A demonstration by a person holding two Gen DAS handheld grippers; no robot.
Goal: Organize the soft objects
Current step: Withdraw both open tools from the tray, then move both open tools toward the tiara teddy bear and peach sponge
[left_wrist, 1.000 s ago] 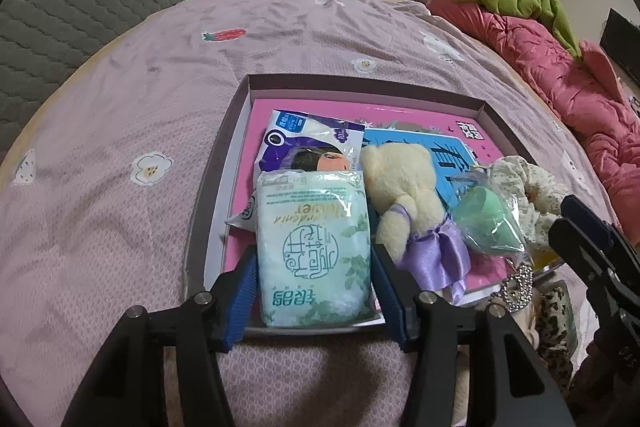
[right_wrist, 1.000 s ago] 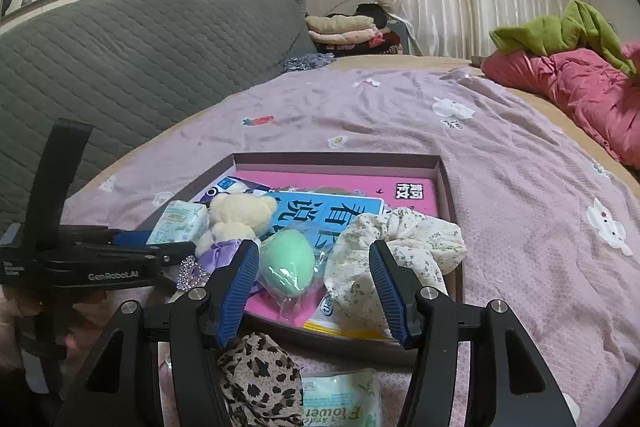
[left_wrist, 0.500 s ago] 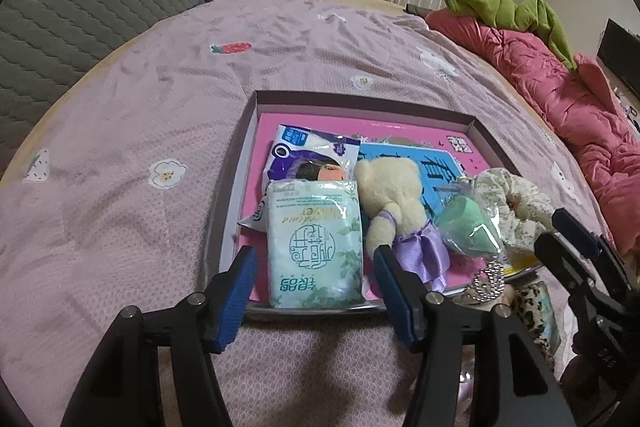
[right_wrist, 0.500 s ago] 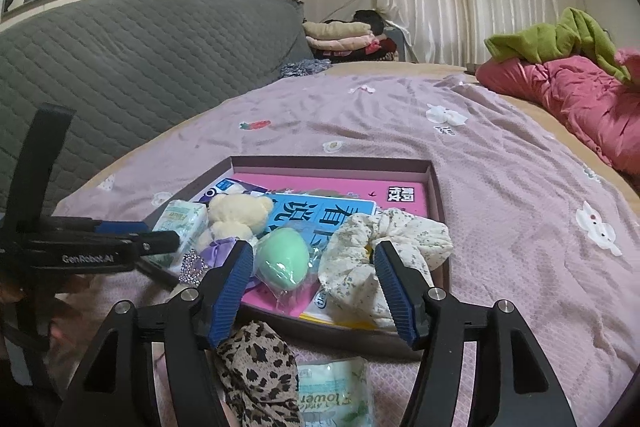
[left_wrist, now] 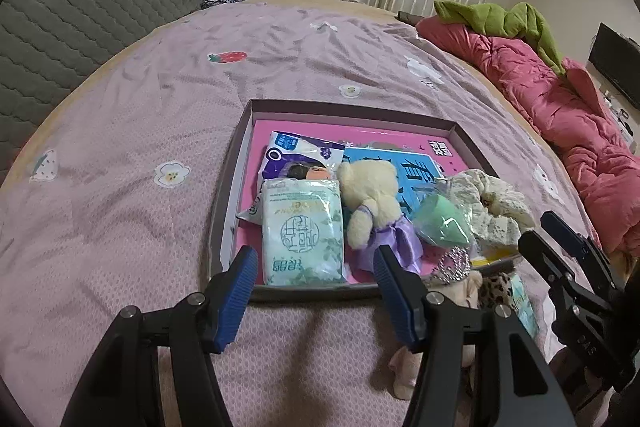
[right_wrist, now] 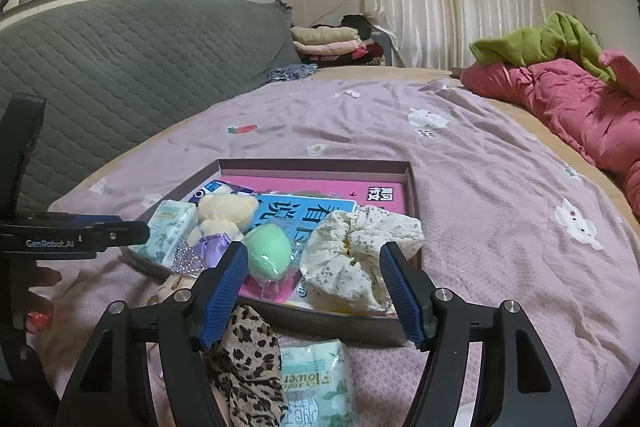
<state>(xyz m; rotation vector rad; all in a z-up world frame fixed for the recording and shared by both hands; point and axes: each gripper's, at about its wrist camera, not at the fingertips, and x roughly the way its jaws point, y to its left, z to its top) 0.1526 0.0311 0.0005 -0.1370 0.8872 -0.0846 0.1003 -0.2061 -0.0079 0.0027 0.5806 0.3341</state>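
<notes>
Backing off, the left tongs [left_wrist: 314,281] have let go of the tissue pack [left_wrist: 303,231], now lying in the tray [left_wrist: 230,195]. Both left and right tongs [right_wrist: 314,279] are spread.

Left gripper [left_wrist: 314,269]: jaws standing wide apart, nothing between the blue pads [left_wrist: 239,285], fingers pointing forward and slightly downward. Seen side-on in the right wrist view, lying level at far left.

Right gripper [right_wrist: 314,277]: jaws likewise spread wide, gripping nothing, blue pads [right_wrist: 224,291] angling outward. Appearing at the right edge of the left wrist view, just beside the left gripper.
</notes>
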